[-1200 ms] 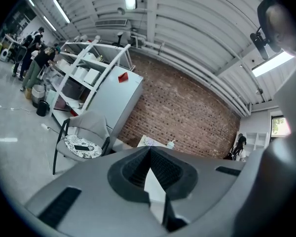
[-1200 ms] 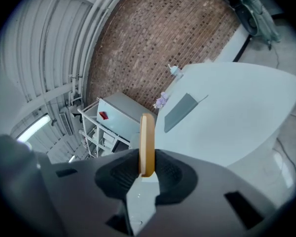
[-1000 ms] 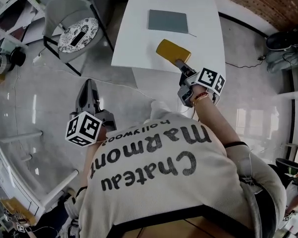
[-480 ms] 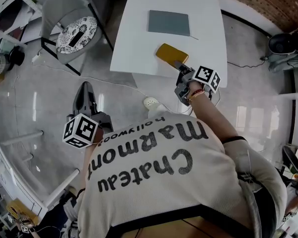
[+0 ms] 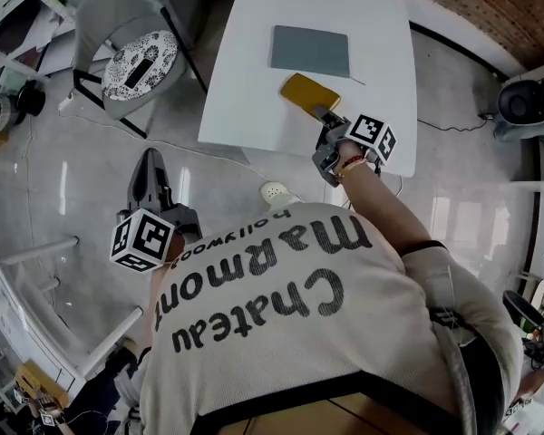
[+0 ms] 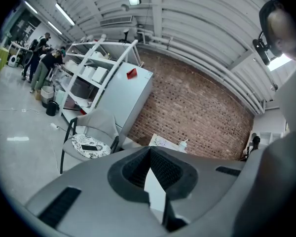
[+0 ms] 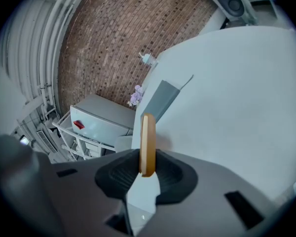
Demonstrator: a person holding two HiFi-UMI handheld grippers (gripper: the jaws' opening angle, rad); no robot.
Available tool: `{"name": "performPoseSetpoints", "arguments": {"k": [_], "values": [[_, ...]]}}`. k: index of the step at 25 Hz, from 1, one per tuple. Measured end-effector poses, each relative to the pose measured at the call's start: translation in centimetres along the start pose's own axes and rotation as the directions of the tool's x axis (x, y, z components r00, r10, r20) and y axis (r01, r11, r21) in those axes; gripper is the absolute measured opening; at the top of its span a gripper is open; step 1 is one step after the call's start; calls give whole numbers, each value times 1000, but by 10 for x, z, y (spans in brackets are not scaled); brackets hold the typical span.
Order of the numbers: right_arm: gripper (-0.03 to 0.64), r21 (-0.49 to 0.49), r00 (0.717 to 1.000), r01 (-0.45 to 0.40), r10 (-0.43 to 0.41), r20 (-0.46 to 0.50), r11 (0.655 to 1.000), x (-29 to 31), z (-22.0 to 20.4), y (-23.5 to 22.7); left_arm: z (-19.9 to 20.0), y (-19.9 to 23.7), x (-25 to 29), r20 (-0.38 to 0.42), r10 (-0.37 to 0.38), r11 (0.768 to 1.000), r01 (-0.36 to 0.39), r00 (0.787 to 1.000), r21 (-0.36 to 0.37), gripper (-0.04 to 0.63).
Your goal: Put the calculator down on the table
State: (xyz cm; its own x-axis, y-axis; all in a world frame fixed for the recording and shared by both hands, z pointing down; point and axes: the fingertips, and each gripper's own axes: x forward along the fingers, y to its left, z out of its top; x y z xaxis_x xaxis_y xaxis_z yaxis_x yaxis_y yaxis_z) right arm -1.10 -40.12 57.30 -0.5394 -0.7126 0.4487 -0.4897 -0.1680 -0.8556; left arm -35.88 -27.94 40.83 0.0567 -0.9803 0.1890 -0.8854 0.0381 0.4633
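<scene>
The calculator (image 5: 306, 92) is a flat yellow slab, and my right gripper (image 5: 325, 116) is shut on its near end. It hangs over the front part of the white table (image 5: 250, 80), just short of a grey notebook (image 5: 310, 51). In the right gripper view the calculator (image 7: 148, 139) stands edge-on between the pads of the right gripper (image 7: 147, 168), above the table (image 7: 237, 112). My left gripper (image 5: 150, 161) is out over the floor to the left of the table, shut with nothing in it. The left gripper view shows the left gripper (image 6: 150, 151) with its jaw tips meeting.
A grey chair (image 5: 131, 57) with a patterned cushion and a dark phone on it stands left of the table; the same chair (image 6: 89, 144) appears in the left gripper view. A small white object (image 5: 276, 191) lies on the floor by the table's front edge. White shelving (image 5: 36, 333) stands at the lower left.
The right gripper has carried the calculator farther over the table, closer to the grey notebook. The left gripper has drifted a little to the left over the floor.
</scene>
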Motion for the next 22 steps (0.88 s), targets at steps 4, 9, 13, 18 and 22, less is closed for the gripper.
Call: {"name": "performPoseSetpoints", "arguments": {"k": [4,9,13,18,22], "values": [[95,17,1000,16,-15,-26,1000,9,3,-5,0,-1,8,5,15,1000,-15,1000,-8,2],[117,66,995,93,-90,-49,993,16,7,-13,3,-2,15,14,19,1000,-19,1000,-3,2],[127,67,989,131,-125,-79,989,21,7,-16,1,-3,24,9,22,1000,-22,1000,-13,2],[153,47,976,190,-183,-121,981,24,2,-27,-4,-10,29,-2,10,1000,-10,1000,-7,2],[166,40,970,211,-204,-130,977,24,1,-32,-14,-14,31,-20,5,1000,-5,1000,-13,2]]}}
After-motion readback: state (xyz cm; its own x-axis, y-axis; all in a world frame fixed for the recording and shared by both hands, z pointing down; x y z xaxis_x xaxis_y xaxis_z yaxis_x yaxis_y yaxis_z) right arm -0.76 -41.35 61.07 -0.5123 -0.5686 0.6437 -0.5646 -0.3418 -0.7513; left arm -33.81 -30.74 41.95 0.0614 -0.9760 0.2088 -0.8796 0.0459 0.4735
